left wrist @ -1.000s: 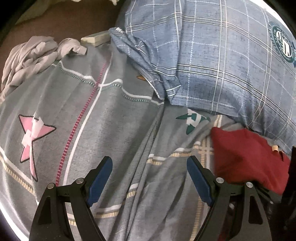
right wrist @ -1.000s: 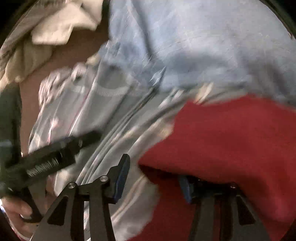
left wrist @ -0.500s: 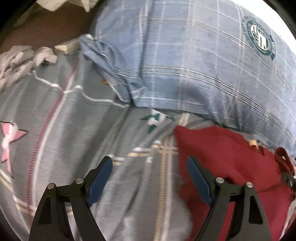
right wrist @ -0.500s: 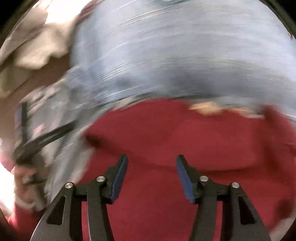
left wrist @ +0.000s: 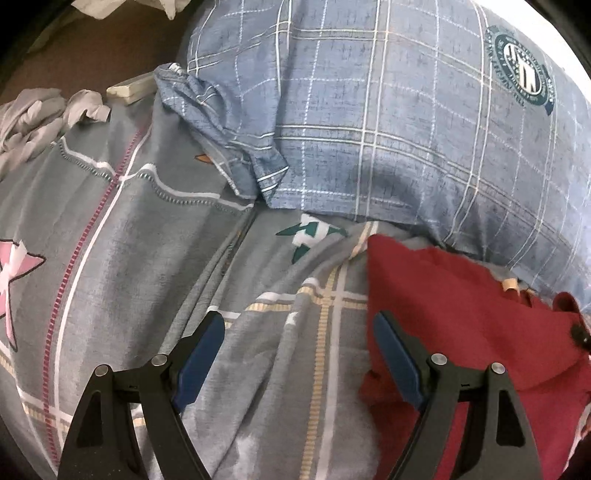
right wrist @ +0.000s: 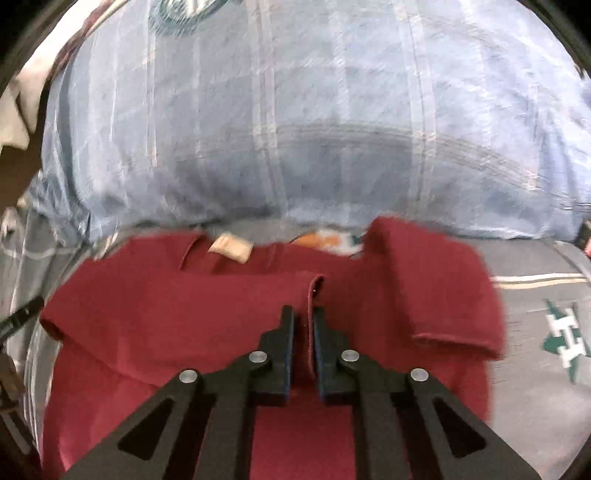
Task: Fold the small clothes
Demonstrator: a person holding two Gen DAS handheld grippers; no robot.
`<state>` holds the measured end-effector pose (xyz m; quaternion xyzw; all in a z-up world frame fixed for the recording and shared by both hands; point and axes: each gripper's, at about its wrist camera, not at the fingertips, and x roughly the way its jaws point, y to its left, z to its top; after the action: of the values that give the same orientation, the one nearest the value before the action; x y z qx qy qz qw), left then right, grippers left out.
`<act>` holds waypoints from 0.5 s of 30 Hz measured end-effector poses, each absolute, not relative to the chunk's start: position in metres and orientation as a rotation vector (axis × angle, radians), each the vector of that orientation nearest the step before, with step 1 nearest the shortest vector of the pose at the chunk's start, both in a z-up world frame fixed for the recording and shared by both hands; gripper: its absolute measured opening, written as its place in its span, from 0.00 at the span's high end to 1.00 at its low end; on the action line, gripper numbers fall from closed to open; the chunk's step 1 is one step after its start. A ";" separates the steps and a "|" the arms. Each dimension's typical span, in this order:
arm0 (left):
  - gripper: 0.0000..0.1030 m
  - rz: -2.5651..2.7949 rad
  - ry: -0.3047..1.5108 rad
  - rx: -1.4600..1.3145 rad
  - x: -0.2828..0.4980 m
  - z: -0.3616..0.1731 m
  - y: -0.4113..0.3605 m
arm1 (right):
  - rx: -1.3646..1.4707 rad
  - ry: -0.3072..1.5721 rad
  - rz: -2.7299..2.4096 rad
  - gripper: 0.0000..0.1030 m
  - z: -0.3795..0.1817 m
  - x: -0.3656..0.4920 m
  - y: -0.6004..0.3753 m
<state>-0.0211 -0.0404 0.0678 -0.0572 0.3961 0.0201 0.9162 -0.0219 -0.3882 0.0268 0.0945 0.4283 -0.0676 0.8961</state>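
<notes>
A dark red garment [right wrist: 177,332] lies on the grey patterned bedsheet [left wrist: 147,258], in front of a blue plaid pillow [right wrist: 295,129]. My right gripper [right wrist: 303,325] is shut on a raised fold of the red garment near its middle. A tan label [right wrist: 231,248] shows at the garment's far edge. In the left wrist view the red garment [left wrist: 461,314] lies at the lower right. My left gripper [left wrist: 297,336] is open and empty over the sheet, its right finger at the garment's left edge.
The blue plaid pillow [left wrist: 406,110] with a round green badge [left wrist: 521,70] fills the back. A crumpled pale grey cloth [left wrist: 33,118] lies at the far left. A small cream block [left wrist: 129,88] sits by the pillow's corner. White cloth [left wrist: 122,5] lies beyond.
My right gripper has swung over the red garment and closed on a fold of it. My left gripper has shifted slightly and stays open.
</notes>
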 end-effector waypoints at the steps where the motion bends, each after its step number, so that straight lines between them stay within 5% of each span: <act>1: 0.20 0.036 0.811 -0.115 -0.021 0.068 -0.042 | 0.202 0.897 -0.151 0.92 0.025 -0.024 -0.395; 5: 0.20 0.004 0.813 -0.103 -0.021 0.064 -0.053 | 0.207 0.965 -0.173 0.89 0.009 -0.020 -0.394; 11: 0.20 0.017 0.871 0.035 -0.009 0.044 -0.076 | 0.210 0.847 -0.143 0.60 0.049 -0.039 -0.383; 15: 0.17 0.040 0.907 0.064 0.001 0.031 -0.082 | 0.152 0.909 -0.072 0.66 0.033 -0.025 -0.368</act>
<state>0.0009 -0.0819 0.0312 0.0308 0.4382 0.0194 0.8981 -0.0246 -0.3679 0.0328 0.0732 0.4386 -0.0347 0.8950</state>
